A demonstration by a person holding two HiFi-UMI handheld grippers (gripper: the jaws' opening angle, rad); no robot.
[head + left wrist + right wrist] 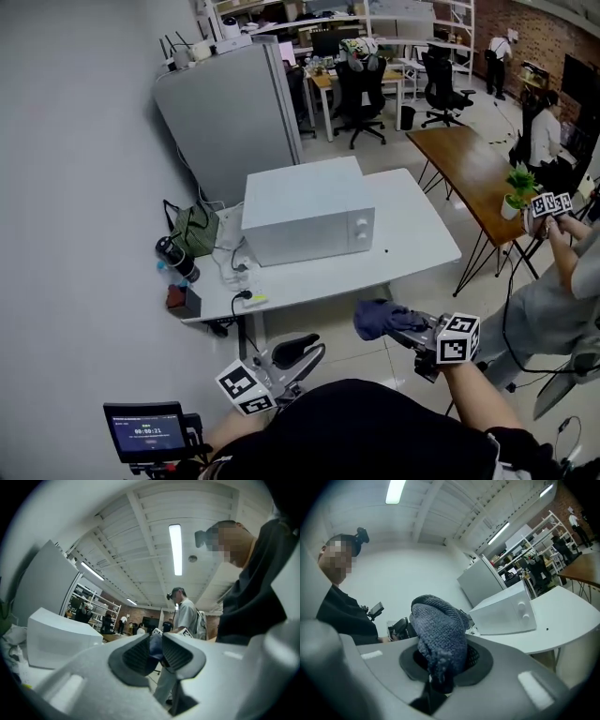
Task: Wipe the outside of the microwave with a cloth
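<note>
Left claw (155, 644) narrowly apart, empty; right claw (443, 660) tight on bunched blue cloth (438, 625), pads (474, 657) mostly hidden.

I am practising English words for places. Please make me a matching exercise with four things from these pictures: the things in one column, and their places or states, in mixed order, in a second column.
Things:
1. cloth
2. microwave
3. potted plant
4. left tongs

Places or states:
A. on the brown wooden table
B. open, holding nothing
C. on the white table
D. clamped in the right tongs

Pairs: 1-D, 2-C, 3-A, 4-B.
</note>
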